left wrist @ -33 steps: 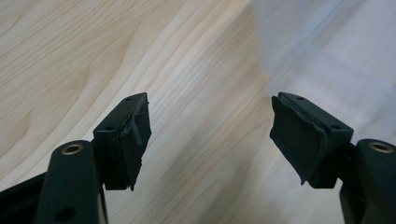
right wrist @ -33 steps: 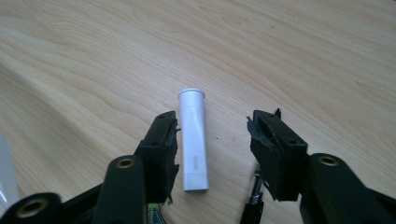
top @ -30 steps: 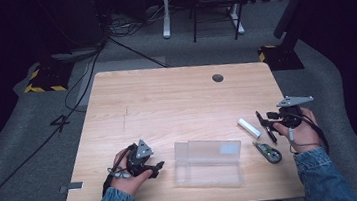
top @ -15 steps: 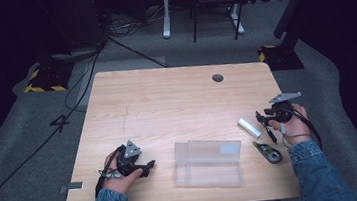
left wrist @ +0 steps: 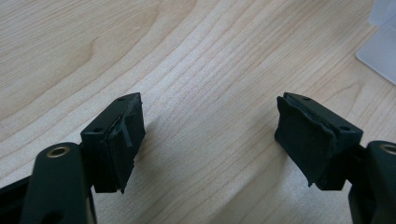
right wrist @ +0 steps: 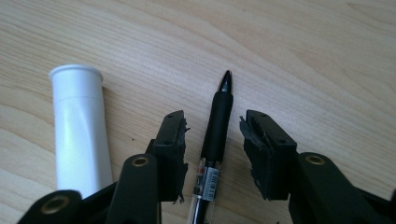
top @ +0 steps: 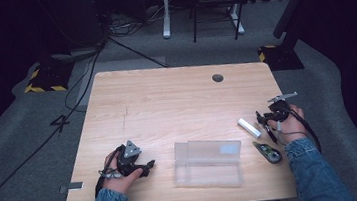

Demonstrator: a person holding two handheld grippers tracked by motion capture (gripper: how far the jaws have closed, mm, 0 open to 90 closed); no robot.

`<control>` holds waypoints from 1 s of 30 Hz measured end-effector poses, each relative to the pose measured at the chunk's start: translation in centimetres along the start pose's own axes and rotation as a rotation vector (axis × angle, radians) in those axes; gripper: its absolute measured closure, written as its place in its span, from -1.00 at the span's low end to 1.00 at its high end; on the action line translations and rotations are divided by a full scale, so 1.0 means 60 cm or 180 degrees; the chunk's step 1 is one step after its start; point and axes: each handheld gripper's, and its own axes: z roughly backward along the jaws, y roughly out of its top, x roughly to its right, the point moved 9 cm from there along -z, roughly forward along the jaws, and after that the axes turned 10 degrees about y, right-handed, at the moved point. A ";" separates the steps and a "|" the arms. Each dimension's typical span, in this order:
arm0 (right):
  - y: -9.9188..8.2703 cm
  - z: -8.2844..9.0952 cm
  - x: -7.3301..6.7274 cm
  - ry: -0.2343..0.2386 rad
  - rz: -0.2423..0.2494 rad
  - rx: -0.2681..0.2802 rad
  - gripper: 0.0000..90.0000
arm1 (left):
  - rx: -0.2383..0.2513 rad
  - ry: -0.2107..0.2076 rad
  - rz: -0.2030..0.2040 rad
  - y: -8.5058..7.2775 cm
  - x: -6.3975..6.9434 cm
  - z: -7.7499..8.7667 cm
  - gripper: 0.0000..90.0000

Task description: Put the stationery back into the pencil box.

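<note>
A black pen (right wrist: 219, 116) lies on the wooden table (top: 167, 106), tip pointing away. My right gripper (right wrist: 212, 128) straddles the pen's grip; its jaws have just been closing, but a gap remains on each side, so it is open. In the high view the right gripper (top: 265, 121) is at the table's right edge, just right of a white tube (top: 249, 127) (right wrist: 79, 130). My left gripper (top: 142, 166) (left wrist: 210, 135) rests low at the front left; its jaws have just been opening and now stand open, with bare wood between them.
A clear plastic case (top: 207, 163) (left wrist: 380, 46) lies near the front edge between the two hands. A small dark and green tape dispenser (top: 267, 152) lies by the right wrist. A cable hole (top: 218, 78) sits at the back of the table.
The right hand has come down and to the left, over the pen beside the white tube. The left hand has stayed near the front left corner.
</note>
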 end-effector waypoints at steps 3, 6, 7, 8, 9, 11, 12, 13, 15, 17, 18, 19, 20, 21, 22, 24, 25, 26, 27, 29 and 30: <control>-0.004 -0.003 0.003 -0.0033 0.0016 -0.0037 0.36 | -0.0001 0.0000 0.0001 0.000 0.000 0.000 -0.47; -0.004 -0.004 0.002 -0.0048 0.0033 -0.0036 0.37 | -0.0008 -0.0002 0.0004 0.000 0.000 0.000 -0.47; -0.004 -0.004 0.001 -0.0041 0.0038 -0.0031 0.41 | -0.0008 -0.0004 0.0006 0.000 0.000 0.000 -0.48; -0.004 -0.004 0.001 -0.0040 0.0048 -0.0031 0.46 | -0.0009 -0.0003 0.0005 0.000 0.000 0.000 -0.48; -0.004 -0.004 -0.001 -0.0028 0.0055 -0.0044 0.51 | -0.0008 0.0001 -0.0005 0.000 0.000 0.000 -0.48; -0.004 -0.004 -0.004 -0.0021 0.0087 -0.0048 0.62 | -0.0009 0.0000 0.0001 0.000 0.000 0.000 -0.48; -0.004 -0.005 -0.006 -0.0003 0.0105 -0.0055 0.69 | -0.0009 0.0007 -0.0014 0.000 -0.001 0.000 -0.47; -0.003 -0.005 -0.007 0.0002 0.0128 -0.0044 0.73 | -0.0010 0.0000 0.0000 0.000 0.000 0.000 -0.48; -0.003 -0.006 -0.009 0.0003 0.0130 -0.0032 0.77 | -0.0009 0.0007 -0.0013 0.000 -0.001 0.000 -0.48; -0.003 -0.006 -0.008 0.0018 0.0126 -0.0017 0.78 | -0.0010 0.0004 -0.0009 0.000 0.000 0.000 -0.48; -0.003 -0.006 -0.008 0.0033 0.0113 -0.0008 0.78 | -0.0010 0.0005 -0.0012 0.000 -0.001 0.000 -0.48; -0.003 -0.006 -0.008 0.0037 0.0103 -0.0001 0.78 | -0.0009 0.0006 -0.0013 0.000 -0.001 0.000 -0.48; -0.003 -0.005 -0.007 0.0039 0.0104 0.0003 0.78 | -0.0009 0.0003 -0.0020 0.000 -0.001 0.000 -0.48; -0.003 -0.005 -0.007 0.0039 0.0104 0.0002 0.78 | -0.0008 -0.0006 0.0001 0.000 0.000 -0.001 -0.48; -0.003 -0.005 -0.007 0.0038 0.0106 0.0000 0.78 | -0.0007 -0.0006 -0.0002 0.000 0.000 -0.001 -0.48; -0.003 -0.005 -0.007 0.0031 0.0110 0.0001 0.79 | -0.0001 0.0000 0.0004 0.001 0.000 -0.001 -0.48; -0.003 -0.005 -0.006 0.0021 0.0114 0.0005 0.79 | -0.0009 -0.0004 0.0000 0.001 0.000 -0.001 -0.48; -0.003 -0.005 -0.006 0.0007 0.0117 0.0001 0.79 | -0.0008 -0.0003 -0.0001 0.001 0.000 -0.001 -0.48; -0.003 -0.004 -0.005 0.0010 0.0110 0.0003 0.79 | -0.0008 -0.0003 -0.0001 0.001 0.000 -0.001 -0.48; -0.002 0.000 -0.005 0.0019 0.0105 0.0031 0.79 | -0.0008 -0.0003 -0.0002 0.001 0.000 -0.001 -0.48; 0.000 0.003 -0.005 0.0020 0.0097 0.0057 0.79 | -0.0009 -0.0004 -0.0004 0.001 0.000 -0.001 -0.48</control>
